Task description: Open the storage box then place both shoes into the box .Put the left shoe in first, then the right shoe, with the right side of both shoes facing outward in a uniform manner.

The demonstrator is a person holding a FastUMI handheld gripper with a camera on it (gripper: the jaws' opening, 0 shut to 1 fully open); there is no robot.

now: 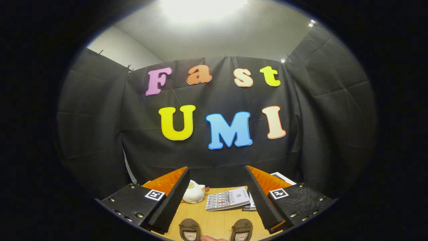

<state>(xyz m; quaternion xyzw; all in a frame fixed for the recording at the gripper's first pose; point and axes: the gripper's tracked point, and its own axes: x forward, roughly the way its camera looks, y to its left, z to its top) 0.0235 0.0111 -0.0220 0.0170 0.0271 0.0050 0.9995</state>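
In the gripper view, the gripper [217,201] was held wide apart and empty, its ribbed pads raised above the wooden table [217,221]; two brown, soft-looking shoes [189,228] were seen lying between the fingers, not yet picked up; no boxing had been done, it was judged; a plush toy [194,192] and booklet [227,199] lay beyond.
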